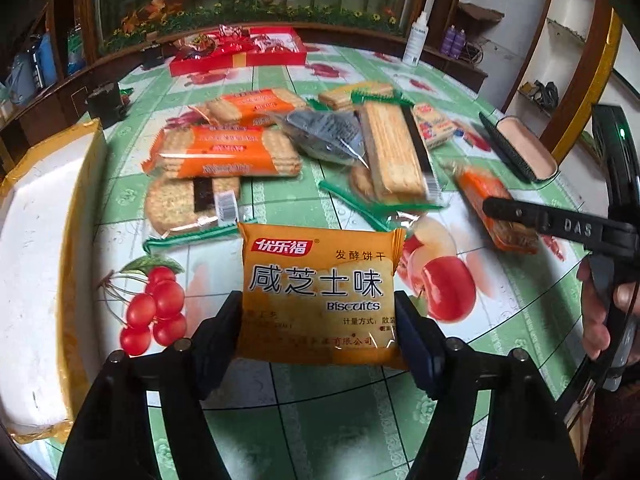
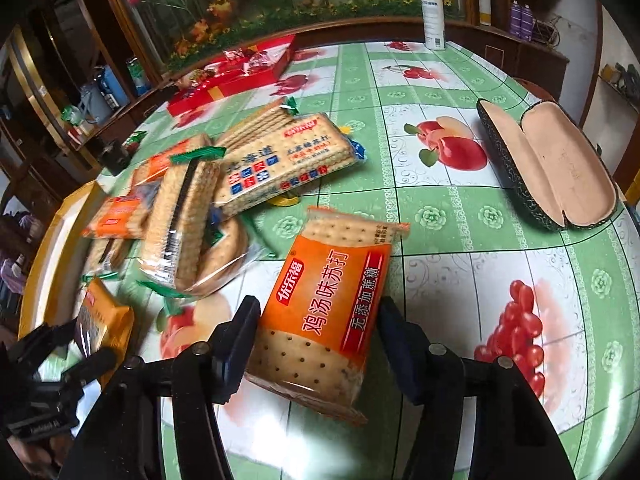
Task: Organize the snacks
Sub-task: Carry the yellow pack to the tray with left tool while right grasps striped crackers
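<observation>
A yellow-orange cheese biscuit packet (image 1: 320,292) sits between the fingers of my left gripper (image 1: 320,304), and both pads press its sides. My right gripper (image 2: 316,308) is shut on an orange soda cracker packet (image 2: 328,304), which tilts up to the right. The left wrist view shows that same cracker packet (image 1: 494,204) at the right, clamped by the right gripper's black finger (image 1: 520,216). At the lower left of the right wrist view the yellow packet (image 2: 106,324) shows again in the left gripper. A pile of several biscuit packets (image 1: 224,152) lies on the fruit-patterned tablecloth (image 1: 460,288).
A white foam box with yellow tape (image 1: 40,240) stands at the table's left edge. A red tray of sweets (image 1: 240,58) is at the back. An open glasses case (image 2: 560,168) lies at the right, a white spray bottle (image 2: 434,16) behind it. A hand (image 1: 600,320) holds the right gripper.
</observation>
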### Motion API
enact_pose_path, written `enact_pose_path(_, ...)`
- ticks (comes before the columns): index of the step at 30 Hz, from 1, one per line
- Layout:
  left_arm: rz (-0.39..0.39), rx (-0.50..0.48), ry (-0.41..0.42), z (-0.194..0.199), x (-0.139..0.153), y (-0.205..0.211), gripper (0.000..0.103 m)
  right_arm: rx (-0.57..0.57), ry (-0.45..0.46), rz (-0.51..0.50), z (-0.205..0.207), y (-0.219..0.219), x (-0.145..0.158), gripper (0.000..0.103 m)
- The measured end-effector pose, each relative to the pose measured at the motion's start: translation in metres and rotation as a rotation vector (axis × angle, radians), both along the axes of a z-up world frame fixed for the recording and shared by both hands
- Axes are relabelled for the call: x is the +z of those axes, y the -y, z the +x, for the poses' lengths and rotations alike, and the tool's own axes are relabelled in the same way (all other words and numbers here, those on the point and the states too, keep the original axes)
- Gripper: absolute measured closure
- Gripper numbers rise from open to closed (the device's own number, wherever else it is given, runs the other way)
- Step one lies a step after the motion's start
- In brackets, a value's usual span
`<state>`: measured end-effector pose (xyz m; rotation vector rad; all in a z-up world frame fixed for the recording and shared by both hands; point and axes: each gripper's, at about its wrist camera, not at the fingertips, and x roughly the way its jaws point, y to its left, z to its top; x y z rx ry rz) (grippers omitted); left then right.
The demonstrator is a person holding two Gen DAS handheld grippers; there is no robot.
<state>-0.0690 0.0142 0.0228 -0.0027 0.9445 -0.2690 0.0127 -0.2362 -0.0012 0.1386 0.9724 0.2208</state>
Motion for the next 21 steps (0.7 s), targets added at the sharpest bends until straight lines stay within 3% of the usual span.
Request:
enact_pose_path(8, 0.002, 0.047, 0.066, -0.009, 0.024, -0.020, 0.031, 0.051, 0.008, 0.064, -0.020, -0.010, 0.004, 0.040)
enact_pose_path(15, -0.023, 0.146, 0.132, -0.017, 0.050, -0.070, 0.031, 0.144, 0.089, 0.113, -0.037, -0.044, 0.041, 0.044)
enact_pose_path(16, -0.025, 0.171, 0.141, -0.019, 0.052, -0.081, 0.031, 0.165, 0.101, 0.119, -0.038, -0.052, 0.045, 0.050)
enact_pose_path(17, -0.026, 0.189, 0.144, -0.021, 0.054, -0.088, 0.031, 0.191, 0.109, 0.116, -0.038, -0.062, 0.049, 0.062)
enact_pose_path(21, -0.031, 0.274, 0.142, -0.025, 0.054, -0.126, 0.031, 0.235, 0.077, 0.116, -0.033, -0.093, 0.051, 0.063)
